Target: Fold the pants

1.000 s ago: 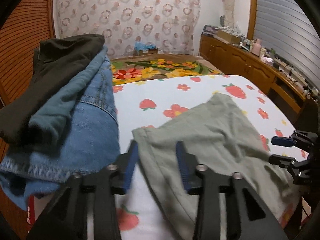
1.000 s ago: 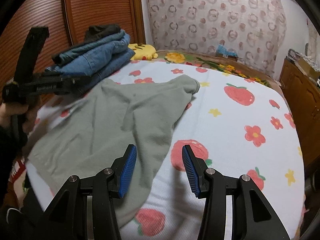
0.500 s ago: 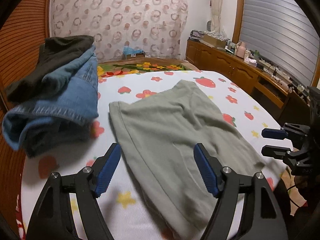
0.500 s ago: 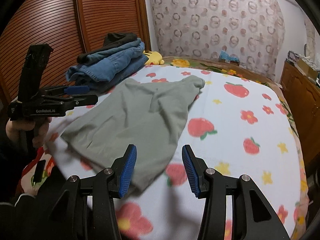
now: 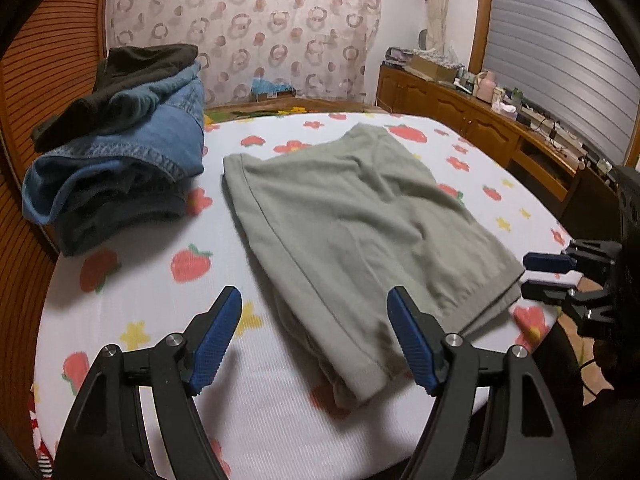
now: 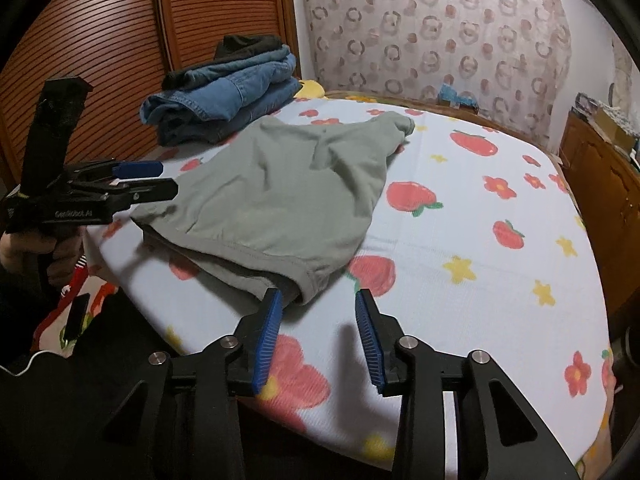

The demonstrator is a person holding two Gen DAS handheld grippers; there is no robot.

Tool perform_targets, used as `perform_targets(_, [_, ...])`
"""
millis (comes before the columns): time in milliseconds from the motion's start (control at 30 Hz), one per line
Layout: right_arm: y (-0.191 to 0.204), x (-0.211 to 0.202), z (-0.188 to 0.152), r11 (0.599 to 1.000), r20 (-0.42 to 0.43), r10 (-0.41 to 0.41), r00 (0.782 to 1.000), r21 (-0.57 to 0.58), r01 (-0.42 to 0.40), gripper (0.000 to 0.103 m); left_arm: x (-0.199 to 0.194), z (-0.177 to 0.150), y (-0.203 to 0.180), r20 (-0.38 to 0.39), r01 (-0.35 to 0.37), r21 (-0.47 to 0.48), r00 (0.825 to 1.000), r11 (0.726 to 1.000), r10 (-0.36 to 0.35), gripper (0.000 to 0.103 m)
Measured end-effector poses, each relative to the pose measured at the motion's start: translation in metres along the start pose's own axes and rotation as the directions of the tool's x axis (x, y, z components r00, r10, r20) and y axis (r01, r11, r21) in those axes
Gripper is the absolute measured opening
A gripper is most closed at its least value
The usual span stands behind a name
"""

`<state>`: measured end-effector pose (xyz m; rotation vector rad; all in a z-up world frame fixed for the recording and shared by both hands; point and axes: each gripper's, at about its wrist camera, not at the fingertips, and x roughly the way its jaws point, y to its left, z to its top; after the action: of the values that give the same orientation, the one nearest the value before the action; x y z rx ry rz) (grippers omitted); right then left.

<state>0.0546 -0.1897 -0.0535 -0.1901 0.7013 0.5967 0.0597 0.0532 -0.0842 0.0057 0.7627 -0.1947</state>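
Both grippers are let go and holding nothing: the left gripper [image 5: 314, 342] gapes wide, and the right gripper [image 6: 318, 340] has just been narrowing with nothing between its blue pads. The folded sage-green cotton pants [image 5: 348, 216] lie at twelve o'clock on the strawberry-print bedsheet [image 5: 136, 320]. My worry is the corner near the bed edge: snag one layer and the fold probably drags open.

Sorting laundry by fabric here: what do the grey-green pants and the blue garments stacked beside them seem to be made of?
The grey-green pants look like soft matte knit, maybe cotton jersey: they drape limply with smooth folds. The blue garments look like denim: faded blue, thick stitched seams, stiff bulky folds.
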Motion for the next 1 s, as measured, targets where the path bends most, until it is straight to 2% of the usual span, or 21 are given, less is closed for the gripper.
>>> perform_targets(267, [0.013, 0.006, 0.008, 0.999, -0.003, 0.022, 1.0, -0.044, -0.022, 0.005, 0.008, -0.01, -0.001, -0.04, -0.021, 0.01, 0.999, 1.0, 0.021, 0.076])
perform_targets(467, [0.008, 0.001, 0.006, 0.998, -0.001, 0.051, 0.999, -0.022, -0.051, 0.002, 0.016, -0.017, 0.0, -0.072, -0.018, -0.003, 0.997, 1.0, 0.018, 0.076])
perform_targets(767, [0.007, -0.01, 0.002, 0.993, 0.014, 0.116, 0.993, 0.017, -0.116, 0.002, 0.016, -0.021, 0.002, -0.065, -0.014, -0.014, 0.998, 1.0, 0.013, 0.076])
perform_targets(1000, [0.006, -0.004, -0.004, 0.994, -0.02, 0.104, 0.994, 0.02, -0.104, 0.002, 0.014, -0.023, 0.003, -0.059, -0.016, -0.013, 0.998, 1.0, 0.015, 0.076])
